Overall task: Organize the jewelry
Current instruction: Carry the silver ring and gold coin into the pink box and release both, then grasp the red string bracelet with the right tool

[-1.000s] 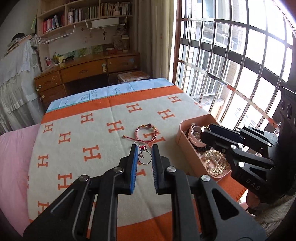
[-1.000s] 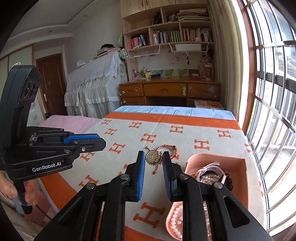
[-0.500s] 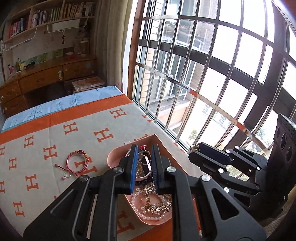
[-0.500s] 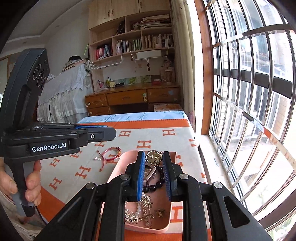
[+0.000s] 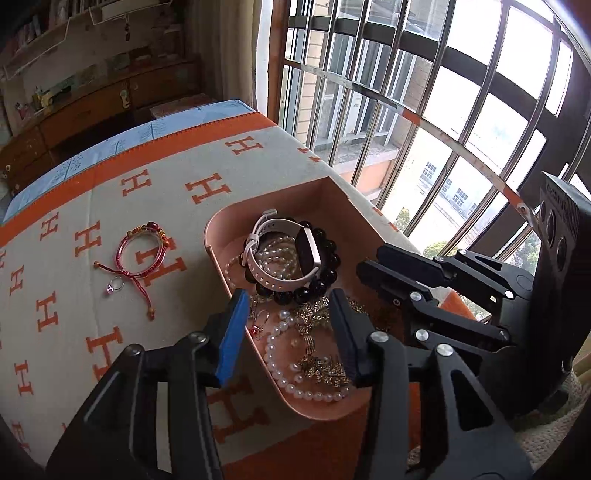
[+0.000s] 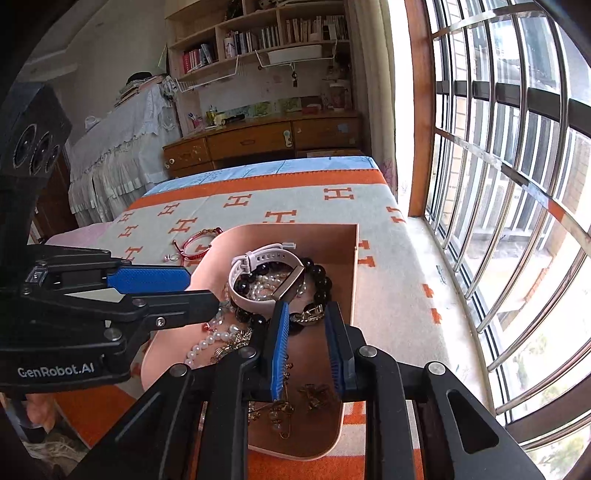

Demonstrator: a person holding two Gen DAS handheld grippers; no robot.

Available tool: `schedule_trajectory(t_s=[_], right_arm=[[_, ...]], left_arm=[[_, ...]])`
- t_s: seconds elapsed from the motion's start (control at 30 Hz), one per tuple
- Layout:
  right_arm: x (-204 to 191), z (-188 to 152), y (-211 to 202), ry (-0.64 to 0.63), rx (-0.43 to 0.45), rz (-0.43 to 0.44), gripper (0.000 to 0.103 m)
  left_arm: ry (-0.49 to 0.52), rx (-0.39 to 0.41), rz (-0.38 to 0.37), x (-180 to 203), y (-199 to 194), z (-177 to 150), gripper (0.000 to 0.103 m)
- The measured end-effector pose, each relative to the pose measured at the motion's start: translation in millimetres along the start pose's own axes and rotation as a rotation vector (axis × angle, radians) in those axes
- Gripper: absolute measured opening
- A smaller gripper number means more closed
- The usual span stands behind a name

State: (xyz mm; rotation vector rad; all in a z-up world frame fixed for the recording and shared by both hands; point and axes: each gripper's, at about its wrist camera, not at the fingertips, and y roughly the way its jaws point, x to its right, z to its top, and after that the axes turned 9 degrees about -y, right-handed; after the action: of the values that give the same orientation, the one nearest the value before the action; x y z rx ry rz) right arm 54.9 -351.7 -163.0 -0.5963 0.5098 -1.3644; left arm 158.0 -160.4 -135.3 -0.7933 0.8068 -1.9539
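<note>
A pink tray [image 5: 332,206] on the orange-and-beige blanket holds a white watch [image 5: 280,251], black beads, pearls and gold pieces. My left gripper [image 5: 286,328] is open and empty above the tray's near left part; a small red-stone ring [image 5: 258,325] lies in the tray between its fingers. My right gripper [image 6: 308,343] is open and empty above the tray [image 6: 347,251], with a gold piece [image 6: 310,314] lying just beyond its tips. A red cord bracelet [image 5: 142,254] and a small ring [image 5: 115,284] lie on the blanket left of the tray.
A barred window [image 5: 443,110] runs along the right side, close to the blanket's edge. A wooden desk [image 6: 266,140] and bookshelves [image 6: 266,33] stand at the far end. The other gripper's body [image 5: 480,302] sits right of the tray.
Both grippers have opened over the tray. The red-stone ring left the left gripper and the gold piece left the right one; both now lie in the tray.
</note>
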Motion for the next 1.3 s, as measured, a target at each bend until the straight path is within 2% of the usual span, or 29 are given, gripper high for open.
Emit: schedule_trajectory(t_s=[0.03,0.13,0.47,0.67,0.87,1.0,1.17,1.3], right_arm=[[2.5,-1.8,2.8,0.013,-0.005,0.007,0.023],[-1.7,-1.7,3.1,0.015,0.01,0.014,0.028],[-7.5,-1.1,1.7,0.025,0.005,0.003,0.032],[-10.4,-0.6,0.8,0.029,0.003,0.002,0.035],[-15.9,-0.1,0.7,0.022,0.005,-0.003,0.042],[-19.8,0.3,0.9,0.013,0.002,-0.005,0.049],[-20.2,4.7,1.3,0.024,-0.014,0.007,0.049],[-21.7,17.2,-6.6,0.029,0.008,0.034,0.049]], left_arm=[[-0.013,0.008,0.002,-2.5,-0.8,-0.2,0.065],[-0.038,0.018,-0.005,-9.5,-4.7,1.5,0.065],[-0.063,0.041,0.0,-17.7,-15.7,1.5,0.065],[-0.098,0.034,0.001,-26.1,-17.9,-0.2,0.065],[-0.138,0.012,0.004,-36.9,-16.9,-2.6,0.065],[-0.181,-0.005,0.004,-51.1,-17.7,-2.6,0.065],[-0.222,0.004,0.05,-79.0,-30.1,3.1,0.067],[-0.272,0.026,0.09,-108.7,-47.7,10.6,0.071]])
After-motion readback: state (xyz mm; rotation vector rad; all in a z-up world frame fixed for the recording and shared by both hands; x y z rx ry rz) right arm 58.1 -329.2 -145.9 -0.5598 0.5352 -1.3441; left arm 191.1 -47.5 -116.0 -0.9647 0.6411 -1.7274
